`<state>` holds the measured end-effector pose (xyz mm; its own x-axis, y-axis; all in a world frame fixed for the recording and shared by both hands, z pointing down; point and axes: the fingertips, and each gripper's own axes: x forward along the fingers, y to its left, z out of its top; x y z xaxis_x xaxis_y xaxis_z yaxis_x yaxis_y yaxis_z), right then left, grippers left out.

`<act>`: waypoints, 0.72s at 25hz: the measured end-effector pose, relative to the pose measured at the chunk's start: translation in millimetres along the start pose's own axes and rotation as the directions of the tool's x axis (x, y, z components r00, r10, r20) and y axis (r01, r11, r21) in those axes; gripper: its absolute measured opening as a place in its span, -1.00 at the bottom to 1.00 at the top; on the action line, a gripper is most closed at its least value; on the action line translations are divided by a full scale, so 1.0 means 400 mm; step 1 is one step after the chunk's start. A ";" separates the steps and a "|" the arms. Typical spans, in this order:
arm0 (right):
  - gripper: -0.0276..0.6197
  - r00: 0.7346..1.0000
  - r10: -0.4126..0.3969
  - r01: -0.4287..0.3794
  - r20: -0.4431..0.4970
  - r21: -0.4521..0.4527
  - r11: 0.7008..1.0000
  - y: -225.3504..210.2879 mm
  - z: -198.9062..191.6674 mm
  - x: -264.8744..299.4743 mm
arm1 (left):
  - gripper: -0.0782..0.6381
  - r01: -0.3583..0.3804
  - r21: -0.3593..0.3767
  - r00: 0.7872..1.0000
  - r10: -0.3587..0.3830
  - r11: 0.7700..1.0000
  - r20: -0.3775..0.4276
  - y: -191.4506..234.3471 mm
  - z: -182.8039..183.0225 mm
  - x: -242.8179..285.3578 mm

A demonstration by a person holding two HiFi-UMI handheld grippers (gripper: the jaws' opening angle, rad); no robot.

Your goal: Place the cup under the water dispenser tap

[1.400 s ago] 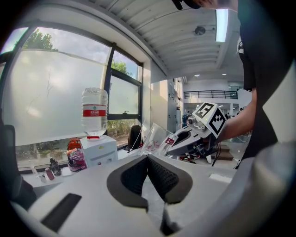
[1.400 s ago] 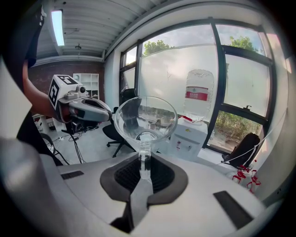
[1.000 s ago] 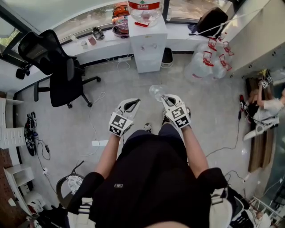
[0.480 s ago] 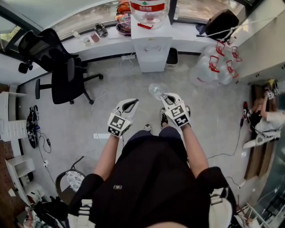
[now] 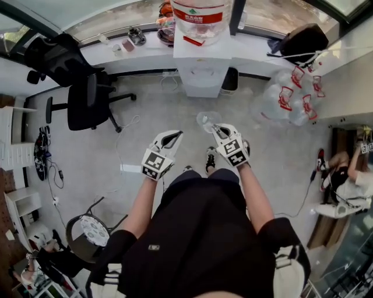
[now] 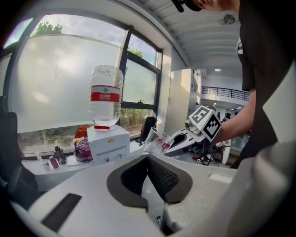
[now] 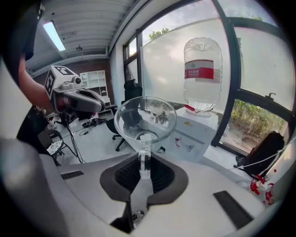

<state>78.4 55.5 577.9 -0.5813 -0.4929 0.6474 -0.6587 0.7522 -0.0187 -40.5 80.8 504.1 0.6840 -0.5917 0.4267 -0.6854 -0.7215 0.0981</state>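
A person in a black top [image 5: 201, 233] stood on the grey floor [image 5: 116, 145] of an office, a handheld gripper in each hand, facing a white box-shaped water dispenser [image 5: 204, 73] set against the white window ledge [image 5: 116, 55]. The right gripper [image 5: 217, 129] was clamped on a clear plastic cup [image 5: 207, 120], its two dark pads pinching the cup's wall at the rim; in the right gripper view the cup's open mouth faced back towards the camera, and the cup was tipped off upright. The cup hung in the air above the floor, in front of the dispenser and well apart from it, not under the taps on the dispenser's front. The left gripper [image 5: 172, 135] was held alongside, just beside the right one, its jaws brought together with nothing between them. A large clear water bottle with a red label [image 5: 201, 14] stood upside down on top of the dispenser. A black office chair [image 5: 81, 99] stood to the left of the dispenser in the head view, and a cluster of empty clear water jugs with red handles [image 5: 291, 96] lay on the floor to its right. Small items on the ledge were too small to make out.
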 end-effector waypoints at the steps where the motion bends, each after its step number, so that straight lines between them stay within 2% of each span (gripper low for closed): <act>1: -0.87 1.000 0.010 -0.010 -0.005 -0.001 1.000 -0.013 -0.002 0.007 | -0.78 -0.007 -0.004 1.000 0.007 1.000 0.000 0.003 0.006 0.013; 8: -0.87 0.998 0.066 -0.067 -0.016 -0.020 0.998 -0.089 0.003 0.044 | -0.78 -0.067 -0.021 0.998 0.066 0.998 -0.007 0.031 0.040 0.075; 18: -0.87 0.991 0.130 -0.131 -0.035 -0.051 0.990 -0.156 0.000 0.100 | -0.78 -0.154 -0.045 0.988 0.154 0.987 -0.014 0.056 0.061 0.095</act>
<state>96.3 -11.1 605.1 -0.6445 -0.3754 0.6661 -0.5516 0.8316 -0.0651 -23.7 33.3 500.5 0.5668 -0.6909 0.4488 -0.7933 -0.6046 0.0712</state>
